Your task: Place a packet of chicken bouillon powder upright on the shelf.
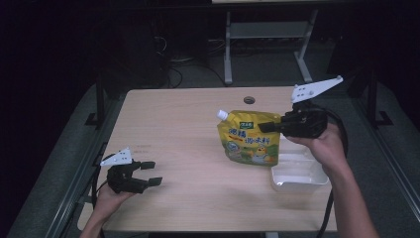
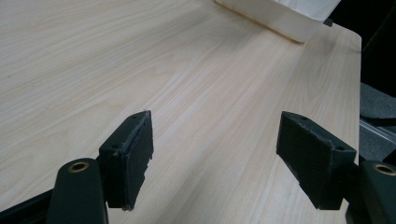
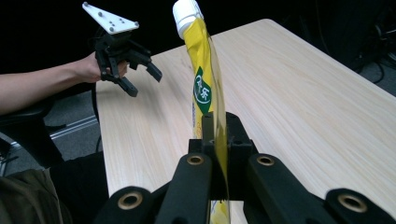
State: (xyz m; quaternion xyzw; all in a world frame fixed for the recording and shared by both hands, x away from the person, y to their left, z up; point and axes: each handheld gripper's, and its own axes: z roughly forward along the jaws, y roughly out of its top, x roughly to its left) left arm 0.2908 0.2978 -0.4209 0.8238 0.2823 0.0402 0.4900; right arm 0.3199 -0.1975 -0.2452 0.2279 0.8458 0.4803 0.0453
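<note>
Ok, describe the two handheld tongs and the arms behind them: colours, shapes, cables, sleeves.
Both the left tongs and the right tongs are black, with two blocky flat-faced jaws on arms pinned by brass-coloured rivets. Each carries a pale grey three-cornered plate with small holes on top, and a black cable trails from each. The forearms are bare, with no sleeves or gloves visible.

The left hand-held gripper (image 1: 150,173) sits at lower left of the high view, jaws wide apart; the right hand-held gripper (image 1: 263,126) at centre right is clamped shut.
</note>
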